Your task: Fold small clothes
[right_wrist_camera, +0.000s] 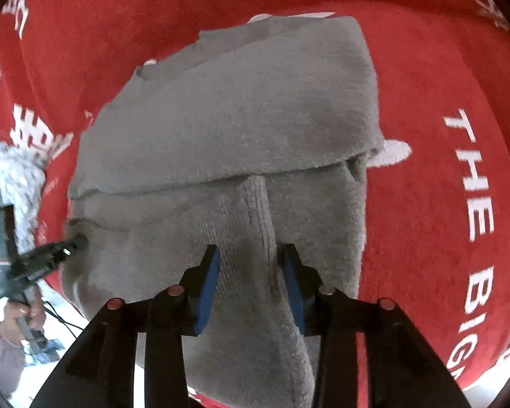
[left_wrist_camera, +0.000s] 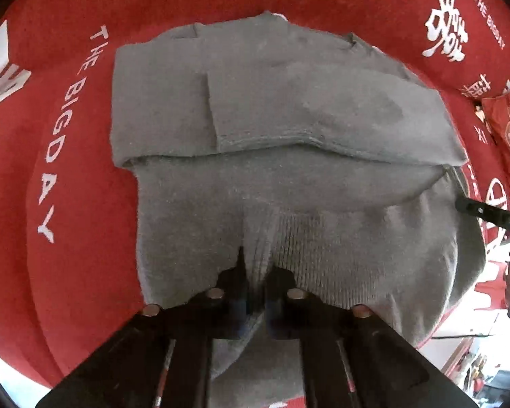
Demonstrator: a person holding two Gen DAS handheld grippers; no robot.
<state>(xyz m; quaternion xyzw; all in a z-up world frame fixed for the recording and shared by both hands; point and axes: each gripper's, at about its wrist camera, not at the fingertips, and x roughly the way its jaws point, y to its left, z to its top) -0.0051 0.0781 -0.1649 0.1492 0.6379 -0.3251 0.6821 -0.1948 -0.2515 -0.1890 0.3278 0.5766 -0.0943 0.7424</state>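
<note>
Grey knit garment (left_wrist_camera: 272, 108) lies mid-cloth on the red tablecloth (left_wrist_camera: 85, 204), part-folded: far section doubled over, its hem edge running left-right across the middle; the near ribbed part faces me.

L gripper (left_wrist_camera: 255, 272): jaws narrow, nearly together, pinching a ridge of the ribbed knit at the near edge, so it's holding fabric. R gripper (right_wrist_camera: 250, 265): jaws part-way apart, blue pads (right_wrist_camera: 209, 285) either side of a raised fold of knit w/o pressing it, as far as I can see. Not gripping.

Handling, my read: light, soft, limp. No stiffness, will sag and drape from whatever point I lift. Fuzzy surface should give good friction on pads, little slip. Not fragile, but the knit stretches, so a hard pull could skew the fold.

Where to grab: near ribbed hem, one corner per tool, well apart, so the edge stays straight when carried over. A mid-edge pinch bunches it.

Textures: garment brushed/fleecy w/ fine vertical ribs near; tablecloth short pile, velvety, white printed lettering (left_wrist_camera: 61, 129). Shape roughly rectangular, edges soft, rounded.
</note>
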